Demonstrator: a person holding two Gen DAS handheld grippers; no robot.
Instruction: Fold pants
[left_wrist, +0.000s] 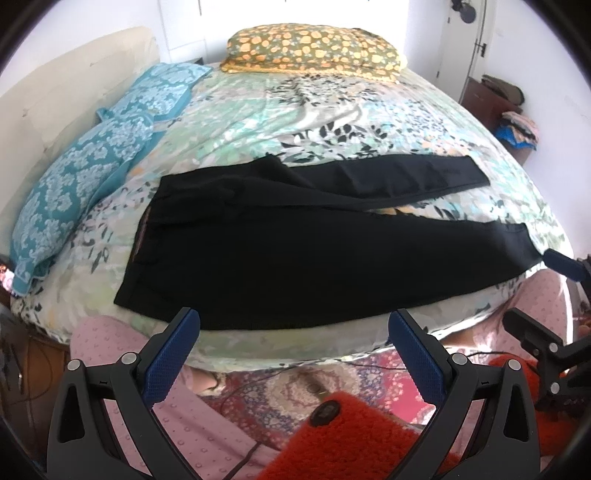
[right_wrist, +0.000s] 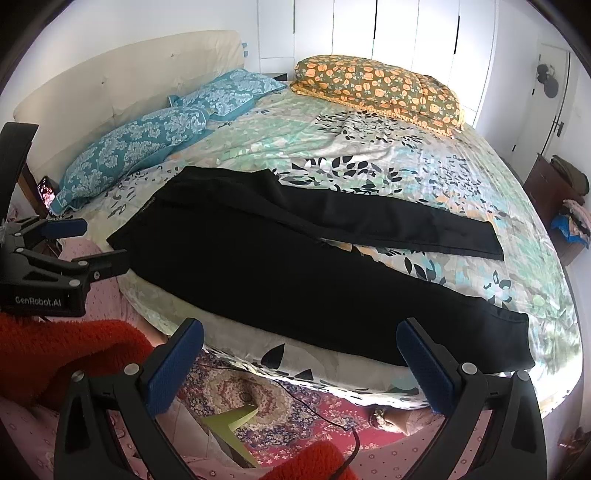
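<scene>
Black pants lie spread flat on the bed, waistband to the left, both legs running right and splayed apart. In the right wrist view the same pants reach the bed's near edge. My left gripper hovers open just short of the near edge of the pants, nothing between its blue pads. My right gripper is open too, held off the bed's edge below the nearer leg. The left gripper also shows at the left of the right wrist view, and the right gripper at the far right of the left wrist view.
The bed carries a floral cover, two blue patterned pillows at the left, and a folded orange-flowered quilt at the far side. A cream headboard stands left. A patterned rug and cable lie on the floor below. A dresser stands right.
</scene>
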